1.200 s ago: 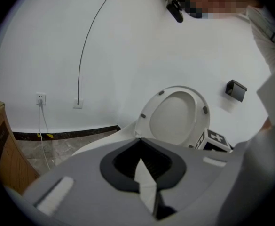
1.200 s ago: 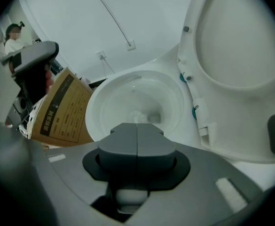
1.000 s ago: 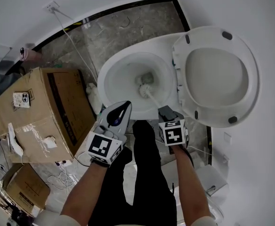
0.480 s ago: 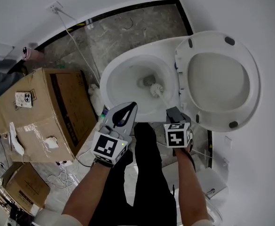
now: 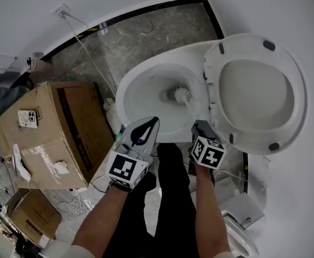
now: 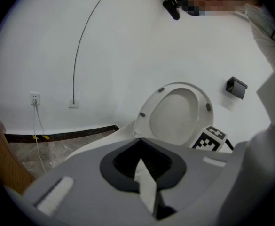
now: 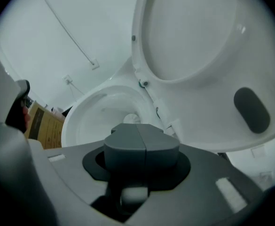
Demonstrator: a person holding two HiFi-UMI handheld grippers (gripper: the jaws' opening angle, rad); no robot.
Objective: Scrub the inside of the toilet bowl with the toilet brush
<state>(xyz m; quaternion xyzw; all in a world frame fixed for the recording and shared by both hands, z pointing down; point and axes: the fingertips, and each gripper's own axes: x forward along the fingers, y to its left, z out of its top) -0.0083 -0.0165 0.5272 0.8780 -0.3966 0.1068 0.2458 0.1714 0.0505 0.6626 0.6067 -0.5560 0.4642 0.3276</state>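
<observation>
The white toilet bowl lies open below me, its seat and lid tipped up to the right. A white toilet brush head sits inside the bowl, just right of the drain, against the right wall. Its thin handle runs back to my right gripper, which is shut on it. In the right gripper view the jaws meet over the handle, with the brush head beyond them. My left gripper hovers over the bowl's near rim, shut with nothing in it. The left gripper looks toward the raised lid.
A large cardboard box stands left of the toilet, and a smaller one lies nearer. A cable drops from a wall socket across the stone floor. A white bin sits at lower right. A black holder hangs on the wall.
The brush head has swept from the near side of the drain over to its right. My right gripper shifted right with it. The left gripper stayed over the near rim.
</observation>
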